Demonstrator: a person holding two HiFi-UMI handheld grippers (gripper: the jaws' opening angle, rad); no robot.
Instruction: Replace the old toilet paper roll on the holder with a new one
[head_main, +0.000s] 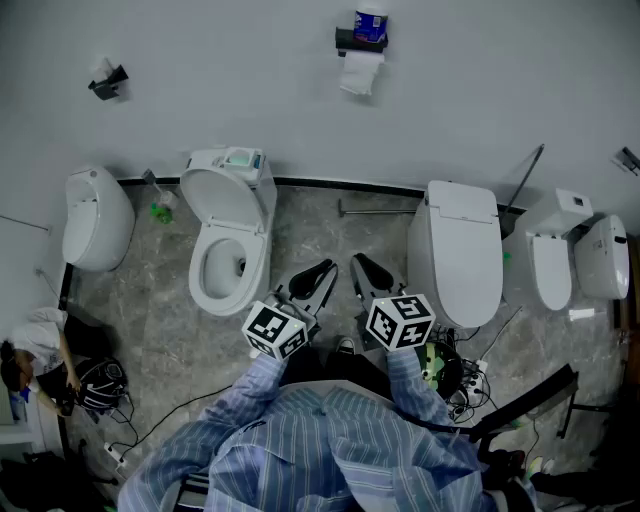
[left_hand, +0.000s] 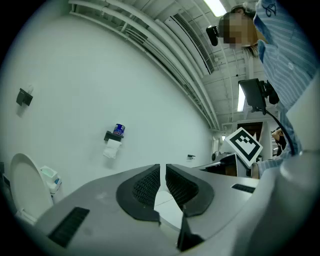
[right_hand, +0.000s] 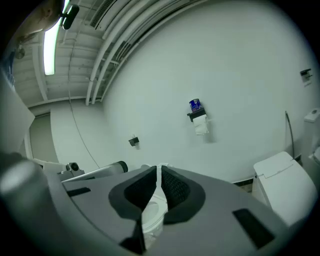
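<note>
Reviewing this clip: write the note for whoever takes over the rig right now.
Left gripper: shut, empty.
Right gripper: shut, empty.
Holder is on the far wall above the toilets, well away from both grippers. The old roll hangs from it, and a blue pack sits on top, possibly the new roll.
Done: nothing visible; the old roll is still on.
Left: go to the holder, take the old roll off, fit the new one.
</note>
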